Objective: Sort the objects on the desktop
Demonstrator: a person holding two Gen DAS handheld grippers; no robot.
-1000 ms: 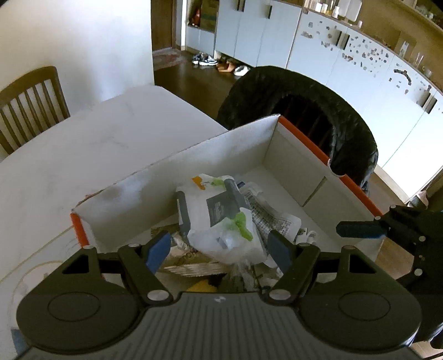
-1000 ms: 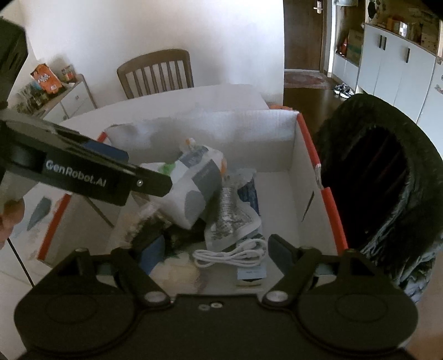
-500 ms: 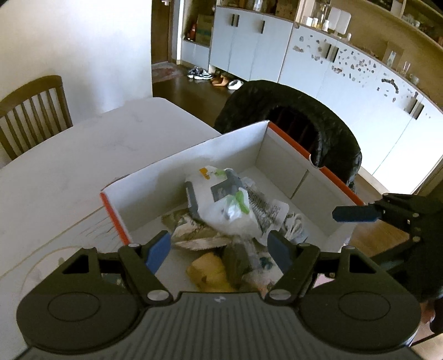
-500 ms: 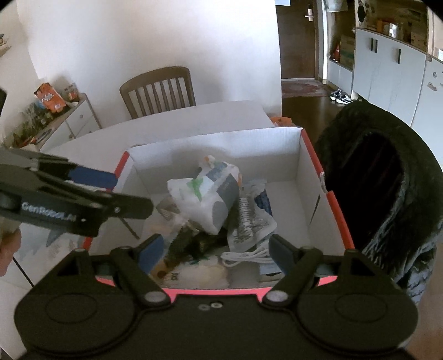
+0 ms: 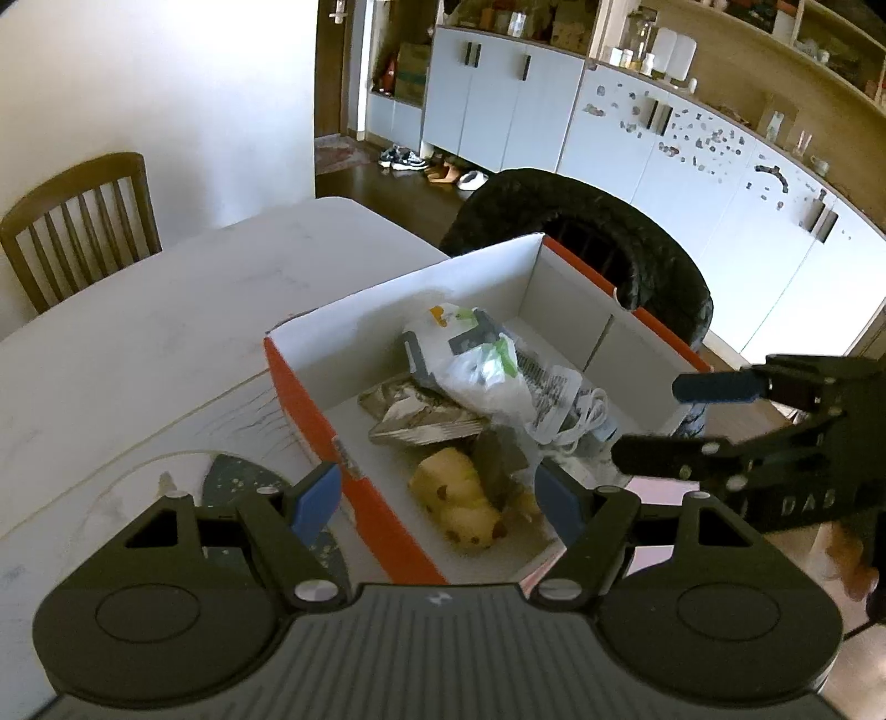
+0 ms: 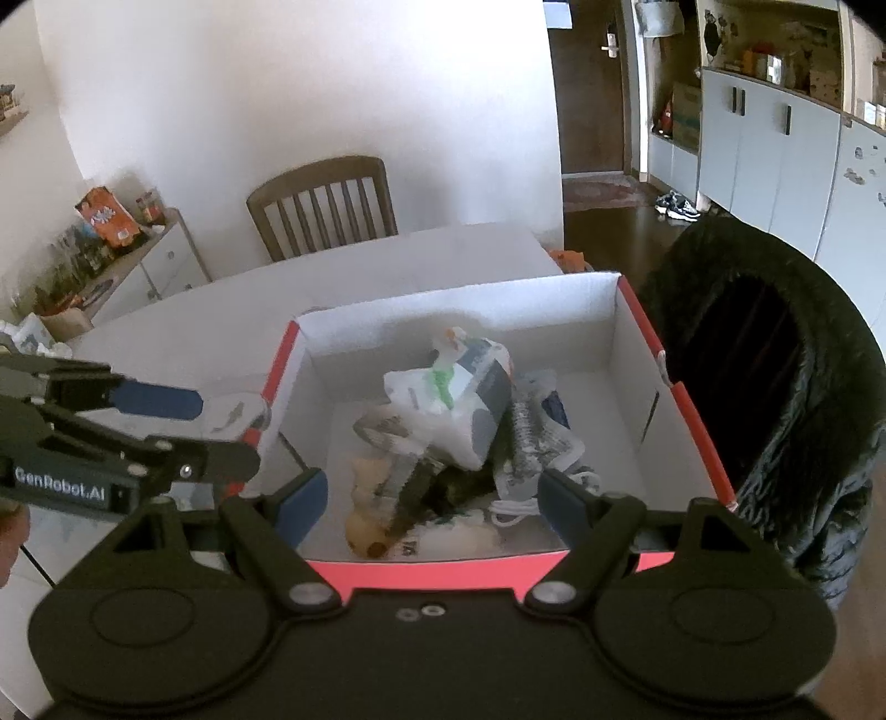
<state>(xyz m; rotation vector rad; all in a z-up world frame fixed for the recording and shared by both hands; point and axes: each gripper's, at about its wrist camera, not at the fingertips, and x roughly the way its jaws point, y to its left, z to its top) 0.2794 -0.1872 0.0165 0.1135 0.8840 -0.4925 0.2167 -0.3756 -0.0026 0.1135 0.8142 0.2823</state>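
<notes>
Both my tools, left tool [image 5: 437, 498] and right tool [image 6: 429, 501], hang apart and empty above the box [image 6: 459, 565] on the counter [image 5: 166, 332]. The loose 1 bag [image 6: 454, 399] heaped inside could slide if I grab badly.

This is a home, in the room where people eat. A wooden chair [image 5: 83, 221] stands at the white surface [image 5: 166, 332] in the upper left of the left view. Shoes [image 5: 404, 159] lie on the dark floor near the top middle. Long white cupboards [image 5: 637, 138] run along the upper right, with jars on a shelf [image 5: 653, 50] above them.
</notes>
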